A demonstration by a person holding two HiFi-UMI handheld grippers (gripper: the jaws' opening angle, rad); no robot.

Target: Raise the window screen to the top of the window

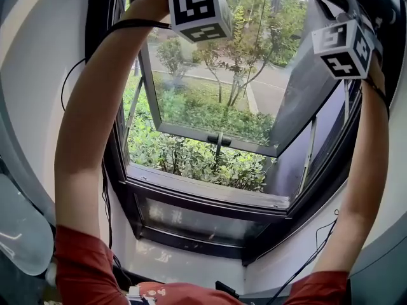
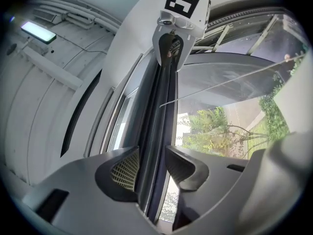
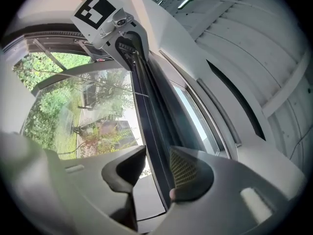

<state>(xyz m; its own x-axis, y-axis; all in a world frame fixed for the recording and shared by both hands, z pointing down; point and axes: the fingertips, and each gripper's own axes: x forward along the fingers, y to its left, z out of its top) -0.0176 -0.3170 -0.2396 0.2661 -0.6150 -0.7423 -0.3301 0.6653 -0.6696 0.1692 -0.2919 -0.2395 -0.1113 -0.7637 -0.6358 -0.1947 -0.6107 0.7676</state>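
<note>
Because both claws are lifted high against the window frame, the window screen's dark pull bar sits up there with them. Its long axis runs left to right, straight from one claw to the other. The left gripper and right gripper each straddle it with jaws parted, released rather than clenched. Neither hand is nearer, and the raise looks essentially complete.
</note>
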